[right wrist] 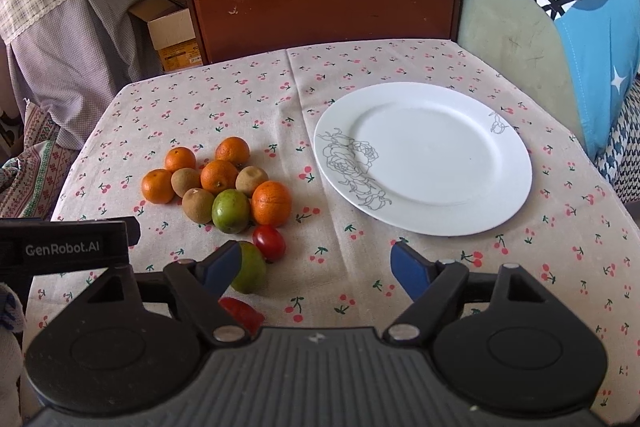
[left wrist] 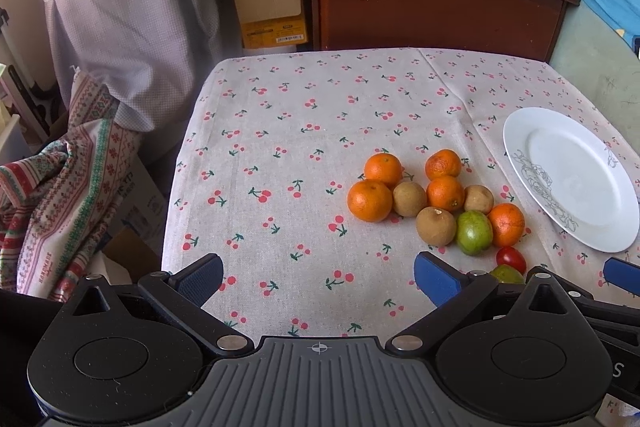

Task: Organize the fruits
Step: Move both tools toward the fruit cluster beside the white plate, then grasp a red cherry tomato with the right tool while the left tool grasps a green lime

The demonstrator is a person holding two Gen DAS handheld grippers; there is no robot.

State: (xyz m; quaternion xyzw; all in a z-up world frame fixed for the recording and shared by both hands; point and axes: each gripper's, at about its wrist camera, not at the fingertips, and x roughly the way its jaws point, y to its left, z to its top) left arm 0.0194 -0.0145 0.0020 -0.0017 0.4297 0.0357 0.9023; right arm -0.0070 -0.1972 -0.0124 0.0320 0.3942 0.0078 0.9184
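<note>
Nothing sorted yet: plate point(right wrist: 424, 187) bare, fruit pile point(right wrist: 224, 183) waiting on the surface point(right wrist: 360, 287).
Left gripper point(left wrist: 318, 277) and right gripper point(right wrist: 312, 267) both spread wide, holding nothing.

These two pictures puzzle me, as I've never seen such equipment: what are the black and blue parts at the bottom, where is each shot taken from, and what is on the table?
No robot here: a person holds a hand tool in each hand, each ending in a two-fingered claw with blue pads. A camera on each tool looks forward along its fingers, so each picture shows its own claw at the bottom. One picture comes from the left claw, the other from the right claw. Both are open and hold nothing.

On the cherry-print tablecloth lies a cluster of fruit: five oranges, three small brown fruits, two green fruits and a small red tomato. Another red item is partly hidden by the right claw. Beside the cluster is a white plate, with nothing on it.
</note>
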